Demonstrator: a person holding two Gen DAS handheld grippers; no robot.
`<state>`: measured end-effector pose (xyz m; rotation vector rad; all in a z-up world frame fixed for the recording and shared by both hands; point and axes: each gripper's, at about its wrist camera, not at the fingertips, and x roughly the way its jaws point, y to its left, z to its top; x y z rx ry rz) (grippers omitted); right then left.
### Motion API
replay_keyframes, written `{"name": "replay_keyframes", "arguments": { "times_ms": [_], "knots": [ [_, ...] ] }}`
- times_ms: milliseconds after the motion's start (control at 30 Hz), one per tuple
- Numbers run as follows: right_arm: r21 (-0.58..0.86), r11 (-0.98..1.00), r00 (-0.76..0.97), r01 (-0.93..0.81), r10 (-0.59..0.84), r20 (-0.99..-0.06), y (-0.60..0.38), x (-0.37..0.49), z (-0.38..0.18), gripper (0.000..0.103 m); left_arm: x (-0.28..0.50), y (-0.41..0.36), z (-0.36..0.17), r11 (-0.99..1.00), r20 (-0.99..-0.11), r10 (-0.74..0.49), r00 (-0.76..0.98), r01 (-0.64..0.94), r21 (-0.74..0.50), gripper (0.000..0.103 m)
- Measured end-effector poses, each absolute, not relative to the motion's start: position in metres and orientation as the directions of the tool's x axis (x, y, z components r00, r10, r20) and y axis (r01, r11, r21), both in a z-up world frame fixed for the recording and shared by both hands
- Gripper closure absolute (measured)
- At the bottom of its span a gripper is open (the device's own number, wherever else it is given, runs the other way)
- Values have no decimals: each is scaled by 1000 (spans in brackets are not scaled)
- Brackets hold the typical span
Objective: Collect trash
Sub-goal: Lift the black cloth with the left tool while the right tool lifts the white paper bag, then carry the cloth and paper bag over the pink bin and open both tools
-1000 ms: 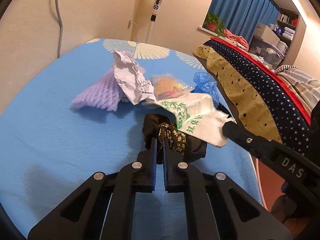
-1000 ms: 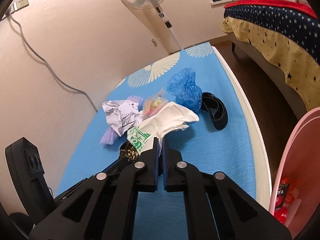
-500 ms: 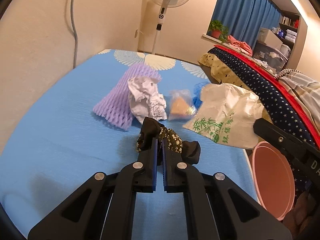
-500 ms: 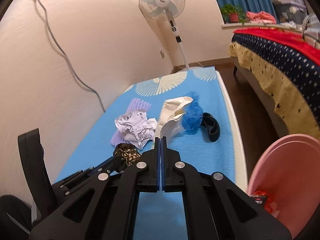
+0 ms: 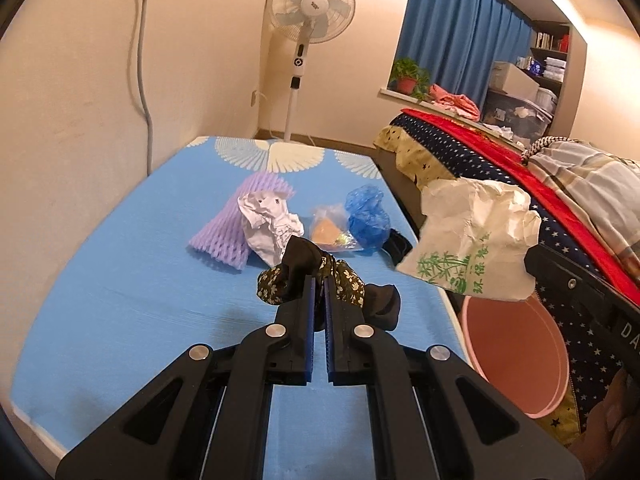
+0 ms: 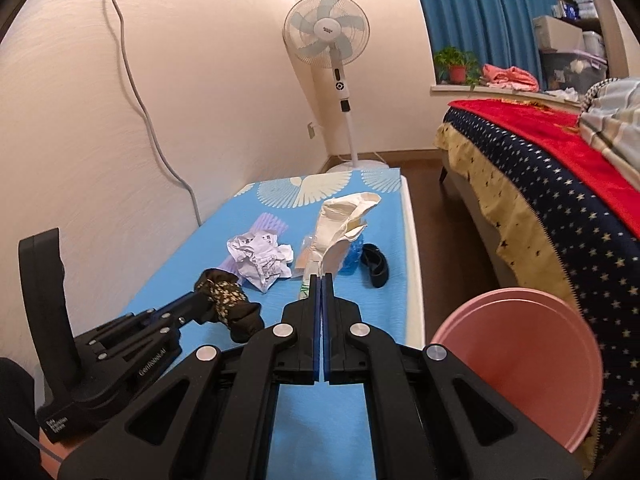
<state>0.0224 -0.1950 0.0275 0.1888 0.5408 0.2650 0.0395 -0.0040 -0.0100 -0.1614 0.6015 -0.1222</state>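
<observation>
My left gripper (image 5: 319, 280) is shut on a dark floral cloth (image 5: 304, 268) and holds it above the blue mat (image 5: 140, 280); the cloth also shows in the right wrist view (image 6: 224, 300). My right gripper (image 6: 321, 278) is shut on a white paper bag with green print (image 6: 340, 224), lifted off the mat; in the left wrist view the bag (image 5: 468, 240) hangs over the pink bin (image 5: 516, 356). On the mat lie crumpled paper (image 5: 268, 228), purple foam netting (image 5: 236, 224), a clear snack wrapper (image 5: 328, 232) and a blue plastic bag (image 5: 366, 218).
The pink bin (image 6: 520, 360) stands on the floor right of the mat. A black strap (image 6: 374, 264) lies near the mat's right edge. A bed with a starred cover (image 6: 560, 200) is at the right. A standing fan (image 6: 328, 40) and wall cable (image 6: 140, 100) are behind.
Both grippers rose and pulled back. The white bag came up off the pile and moved right, over the pink bin. The floral cloth lifted off the mat.
</observation>
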Motion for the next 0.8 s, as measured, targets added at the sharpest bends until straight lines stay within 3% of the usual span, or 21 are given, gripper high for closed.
{"name": "replay_keyframes", "arguments": {
  "times_ms": [800],
  "knots": [
    [150, 986, 873, -70, 134, -470, -238, -26, 55, 102, 20, -43, 4, 964, -506, -261, 822, 192, -186, 99]
  ]
}}
